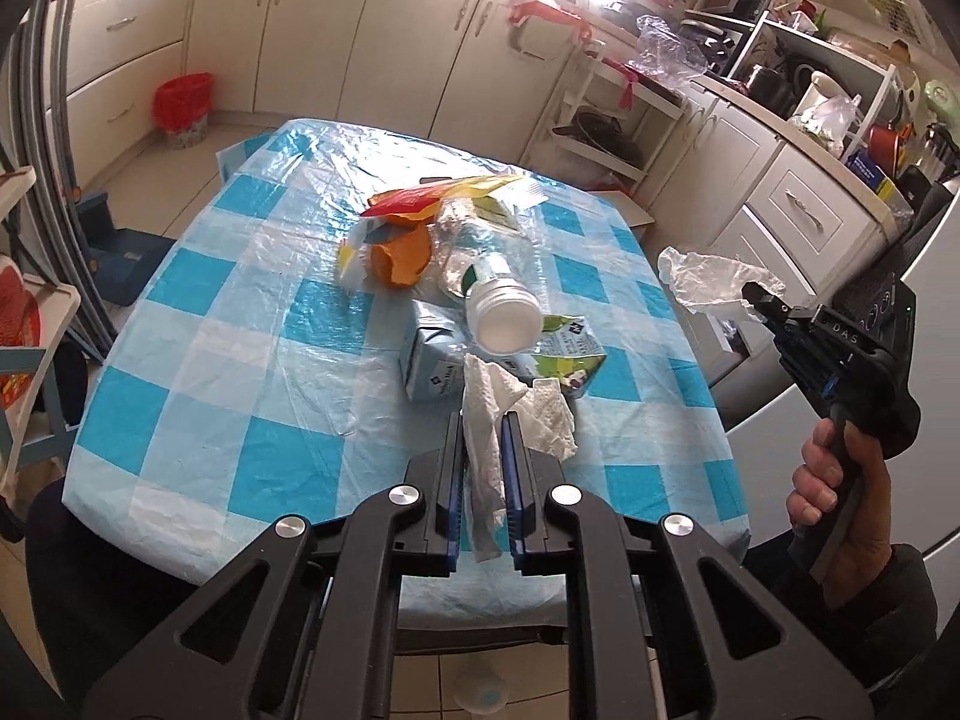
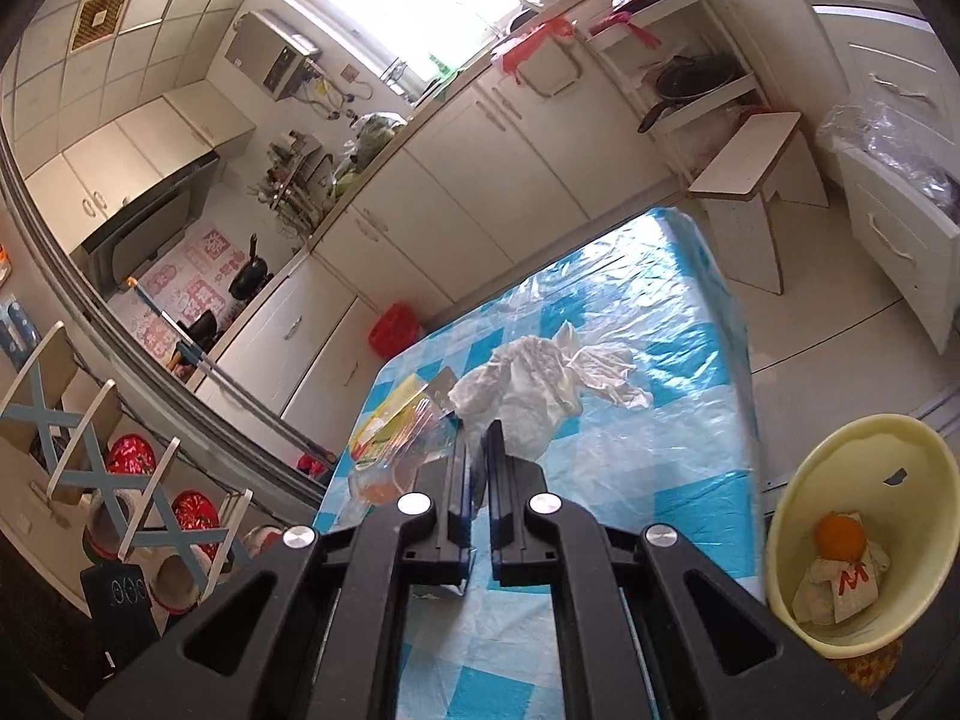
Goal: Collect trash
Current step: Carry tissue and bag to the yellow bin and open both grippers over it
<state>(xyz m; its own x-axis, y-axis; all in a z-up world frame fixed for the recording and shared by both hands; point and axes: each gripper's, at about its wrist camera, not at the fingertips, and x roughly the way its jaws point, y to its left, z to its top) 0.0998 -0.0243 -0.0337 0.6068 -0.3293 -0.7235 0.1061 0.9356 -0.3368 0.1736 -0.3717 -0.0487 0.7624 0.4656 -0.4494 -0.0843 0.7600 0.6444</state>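
Observation:
My left gripper (image 1: 483, 420) is shut on a crumpled white paper towel (image 1: 510, 414), held just above the near edge of the blue checked table (image 1: 240, 360). Beyond it lie two small drink cartons (image 1: 435, 360), a clear plastic bottle with a white cap (image 1: 501, 312), orange peel (image 1: 402, 255) and yellow-red wrappers (image 1: 444, 195). My right gripper (image 2: 478, 429) is shut on a crumpled white plastic glove (image 2: 540, 387), held in the air over the table's right side; it also shows in the left wrist view (image 1: 714, 282). A pale yellow bin (image 2: 798, 540) stands on the floor at the right.
The bin holds an orange and a wrapper. A wooden stool (image 2: 756, 162) stands beyond the table. Cabinets (image 1: 360, 42) line the far wall, with a red-lined basket (image 1: 183, 108) on the floor. A white rack (image 1: 36, 324) stands left of the table.

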